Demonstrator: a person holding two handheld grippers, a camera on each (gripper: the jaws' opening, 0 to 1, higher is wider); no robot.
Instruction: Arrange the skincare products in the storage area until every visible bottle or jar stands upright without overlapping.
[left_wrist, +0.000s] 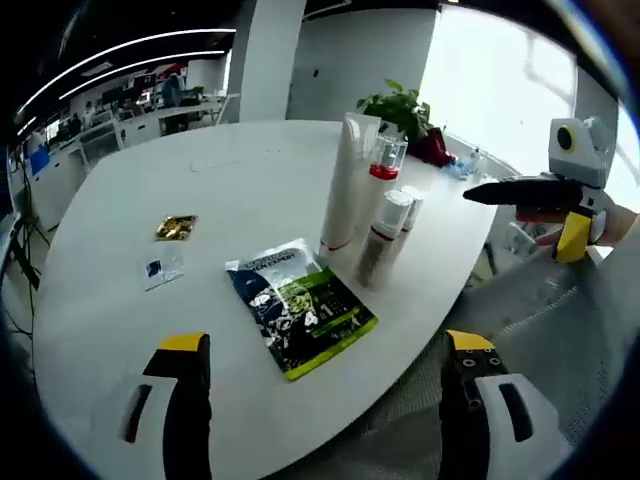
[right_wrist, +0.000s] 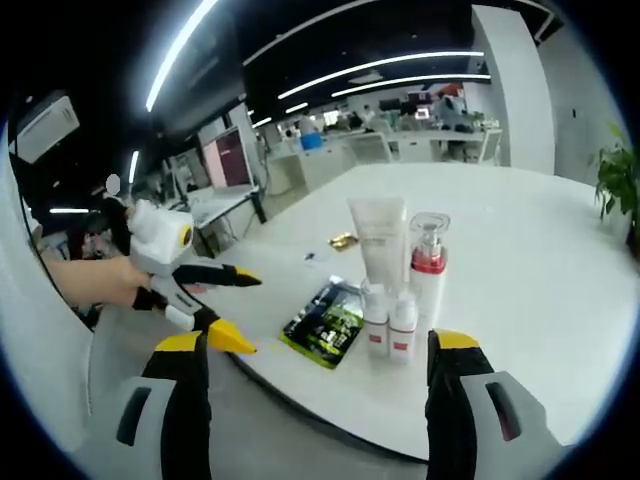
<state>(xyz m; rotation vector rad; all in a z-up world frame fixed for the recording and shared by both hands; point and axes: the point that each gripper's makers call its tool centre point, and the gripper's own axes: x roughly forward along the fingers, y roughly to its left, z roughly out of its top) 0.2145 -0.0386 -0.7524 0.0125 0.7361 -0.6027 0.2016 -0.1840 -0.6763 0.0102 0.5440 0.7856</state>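
We see the left gripper (left_wrist: 325, 375) with its jaws spread wide and nothing between them, hovering at the near edge of the white table (left_wrist: 120, 200); the tall white tube (left_wrist: 345, 180), the pump bottle (left_wrist: 387, 160) and two small bottles (left_wrist: 385, 235) stand upright in a tight cluster ahead and slightly right, beyond a flat sachet (left_wrist: 300, 305). The right gripper (right_wrist: 312, 385) is likewise open and empty, off the table's edge, with the same cluster straight ahead between its jaws' lines, well apart from them.

Each gripper, the left gripper (left_wrist: 325, 365) and the right gripper (right_wrist: 315, 360), has two black jaws with yellow tips and white housings bearing dark slots. The left gripper's white head carries a yellow ring.
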